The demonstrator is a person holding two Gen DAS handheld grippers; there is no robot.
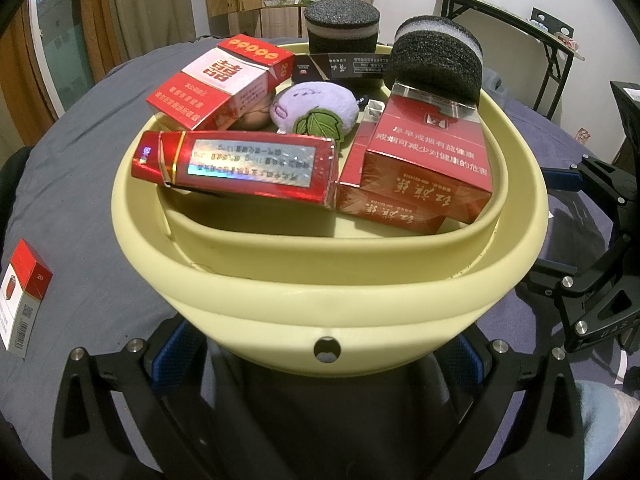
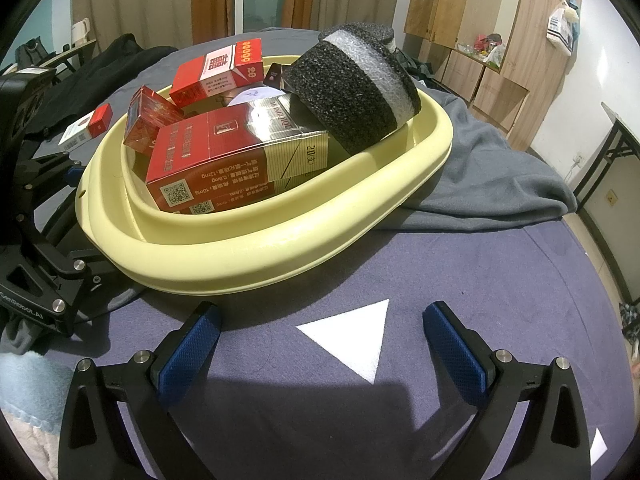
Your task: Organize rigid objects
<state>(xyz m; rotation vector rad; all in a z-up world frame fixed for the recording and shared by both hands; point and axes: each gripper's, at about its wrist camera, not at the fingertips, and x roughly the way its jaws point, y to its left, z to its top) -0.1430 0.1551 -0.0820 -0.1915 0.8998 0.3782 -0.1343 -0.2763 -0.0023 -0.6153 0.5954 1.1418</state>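
Blue-padded fingers of the left gripper sit either side of the near wall of a pale yellow basin, the rim filling the gap between them; whether the jaws actually pinch the wall I cannot tell, since the basin hides the pads. Inside the basin lie several red cigarette packs: a glossy one with a silver label across the front, a dark red pack to its right resting on another, and a red-and-white pack tilted at the back left. Between them sits a small purple plush with a green leaf patch. One black foam roll leans on the dark red pack, another stands upright beyond the far rim. A further red-and-white pack stands on the grey-blue table, well left of the basin. From the right wrist view, the right gripper hangs over a white triangle with its jaws spread wide, holding nothing, just beside the basin.
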